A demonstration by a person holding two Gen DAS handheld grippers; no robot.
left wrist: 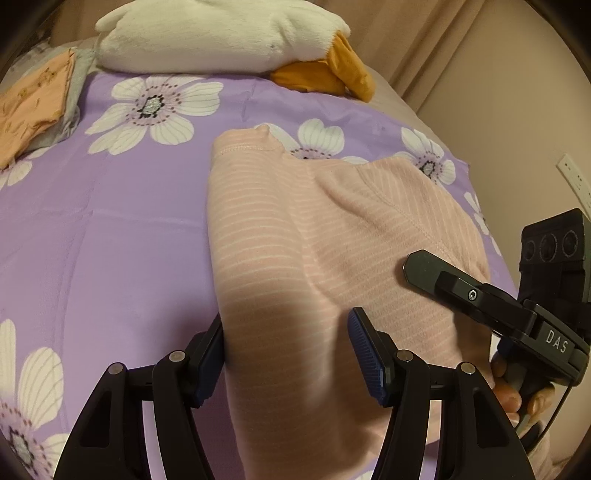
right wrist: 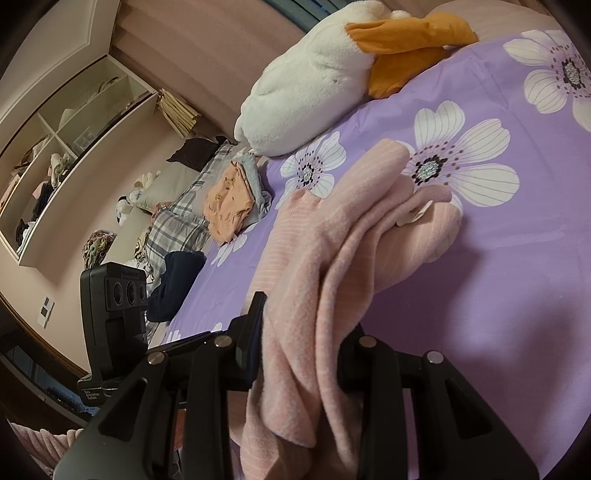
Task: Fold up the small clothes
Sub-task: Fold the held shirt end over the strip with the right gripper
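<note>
A pink garment with thin white stripes point(left wrist: 295, 221) lies partly on the purple flowered bedsheet point(left wrist: 110, 221) and rises toward both grippers. My left gripper point(left wrist: 288, 350) has a wide bunch of it between its blue pads, and the fabric touches both fingers. My right gripper point(right wrist: 306, 325) is shut on a gathered edge of the same garment point(right wrist: 332, 240), which hangs in folds from its jaws. In the left wrist view the right gripper point(left wrist: 417, 269) reaches in from the right, one finger over the cloth, with a person's fingers on its handle.
A white plush duck with orange parts point(left wrist: 221, 33) lies at the bed's far end. A folded orange garment on a grey one point(left wrist: 33, 103) sits at the far left. A plaid pillow point(right wrist: 177, 221) and dark cloth point(right wrist: 177, 280) lie beside the bed. The wall point(left wrist: 517, 92) is close on the right.
</note>
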